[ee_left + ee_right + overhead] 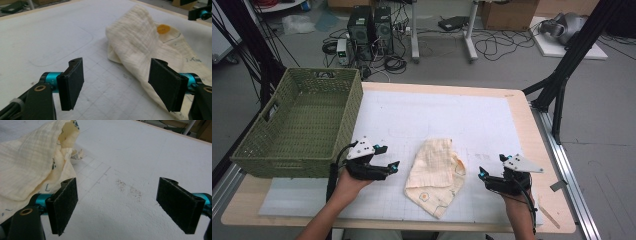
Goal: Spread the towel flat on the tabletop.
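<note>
A cream cloth (435, 177) lies loosely bunched and partly folded on the white gridded mat (492, 120) of the worktop (522, 107), near the front edge and about midway between the two hands. The left hand-held gripper (388, 161) sits just to the cloth's left, jaws spread with nothing between them; in the left gripper view one jaw stands in front of the cloth's edge, but no pad presses on it. The right hand-held gripper (482, 176) rests just to the cloth's right, likewise released and empty, its jaws over bare mat. A green woven basket (343, 112) stands at the worktop's left rear corner, with nothing visible inside it. Judgement: the work looks to be at an early stage, with the cloth not yet gripped, neither tidily folded nor put in the basket, so grasping and everything after it remains. Writing: the cloth carries an orange round patch (163, 29) and thin dark line marks, some resembling scribbled letters in the left gripper view, too small to read. No brand or label is legible.
</note>
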The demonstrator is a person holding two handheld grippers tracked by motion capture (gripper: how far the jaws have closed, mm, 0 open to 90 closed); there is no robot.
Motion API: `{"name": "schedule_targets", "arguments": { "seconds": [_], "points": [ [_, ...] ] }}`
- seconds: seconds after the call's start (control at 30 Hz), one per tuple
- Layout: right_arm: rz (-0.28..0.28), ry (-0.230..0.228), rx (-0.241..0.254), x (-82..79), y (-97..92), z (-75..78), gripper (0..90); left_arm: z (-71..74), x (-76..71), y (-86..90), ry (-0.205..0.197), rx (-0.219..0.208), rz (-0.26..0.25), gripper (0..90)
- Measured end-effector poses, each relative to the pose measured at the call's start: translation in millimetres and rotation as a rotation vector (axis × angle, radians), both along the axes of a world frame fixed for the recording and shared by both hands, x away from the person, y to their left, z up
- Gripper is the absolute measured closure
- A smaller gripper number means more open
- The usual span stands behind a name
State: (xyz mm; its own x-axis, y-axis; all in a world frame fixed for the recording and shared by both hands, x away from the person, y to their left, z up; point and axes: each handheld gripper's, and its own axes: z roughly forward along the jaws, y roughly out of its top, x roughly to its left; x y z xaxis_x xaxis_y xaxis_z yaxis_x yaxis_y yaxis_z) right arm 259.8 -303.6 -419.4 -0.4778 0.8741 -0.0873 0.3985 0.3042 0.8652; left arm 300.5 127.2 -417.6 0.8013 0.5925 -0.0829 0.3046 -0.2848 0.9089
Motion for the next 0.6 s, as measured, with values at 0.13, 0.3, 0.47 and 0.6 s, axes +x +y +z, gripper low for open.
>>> {"name": "schedule_targets", "arguments": {
  "seconds": [0.13,0.3,0.47,0.6],
  "points": [
    [-0.004,-0.003,0.008,-1.0,-1.2,1.0,16.9,-2.9,0.1,-13.1,0.012,0.026,-0.065,34.6],
    [-0.004,0.006,0.008,-2.4,-1.0,0.5,16.8,-4.8,0.0,-31.7,0.016,0.033,-0.127,37.8],
    [-0.004,0.001,0.007,-2.9,-1.1,1.1,16.8,-12.1,1.3,-54.5,0.009,0.09,-0.156,42.9],
    [-0.006,0.004,0.011,-3.2,-1.3,1.0,16.9,-18.5,1.1,-70.6,0.007,0.132,-0.189,48.0]
  ]
}}
